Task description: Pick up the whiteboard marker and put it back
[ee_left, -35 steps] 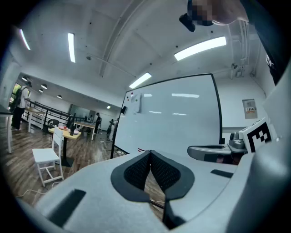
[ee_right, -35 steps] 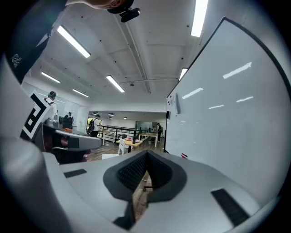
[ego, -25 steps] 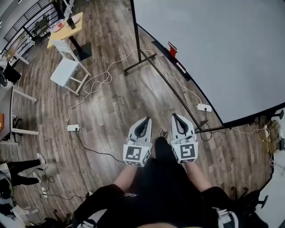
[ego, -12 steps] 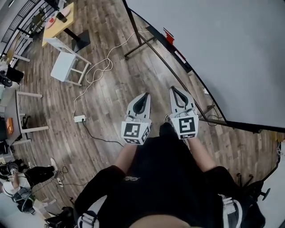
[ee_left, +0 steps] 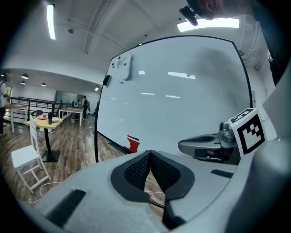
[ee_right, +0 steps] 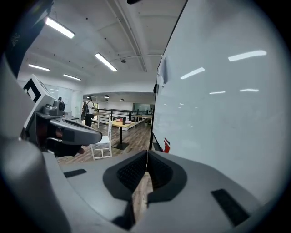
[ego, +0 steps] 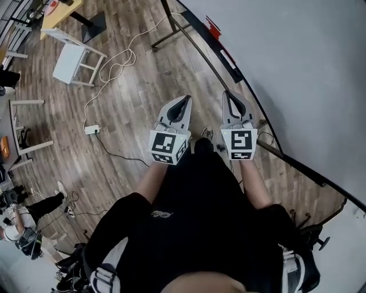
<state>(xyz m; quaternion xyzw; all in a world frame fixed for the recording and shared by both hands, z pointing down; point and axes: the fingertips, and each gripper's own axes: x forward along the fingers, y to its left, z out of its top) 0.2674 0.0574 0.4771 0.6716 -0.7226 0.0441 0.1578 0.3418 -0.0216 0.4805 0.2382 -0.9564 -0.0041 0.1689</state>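
A large whiteboard [ego: 297, 63] on a black stand fills the right of the head view. A red object [ego: 213, 27] sits on its dark tray ledge [ego: 230, 62]. I cannot make out a whiteboard marker in any view. My left gripper [ego: 184, 98] and right gripper [ego: 227, 93] are held side by side over the wood floor, pointing along the board's lower edge. Both are shut with nothing between the pads. In the left gripper view the closed jaws [ee_left: 149, 152] face the whiteboard [ee_left: 182, 91] and the red object [ee_left: 132, 143]. The right gripper [ee_right: 147, 152] points past the red object [ee_right: 166, 145].
A white chair [ego: 71, 60] and a yellow table [ego: 57, 8] stand at the far left. A power strip [ego: 91, 130] with a white cable lies on the floor. The stand's foot bar [ego: 167, 38] crosses the floor ahead. Another person's legs [ego: 34, 200] show at the left edge.
Both grippers have moved forward together toward the whiteboard, and the board's lower edge now lies closer beside the right one. Both jaws stayed shut.
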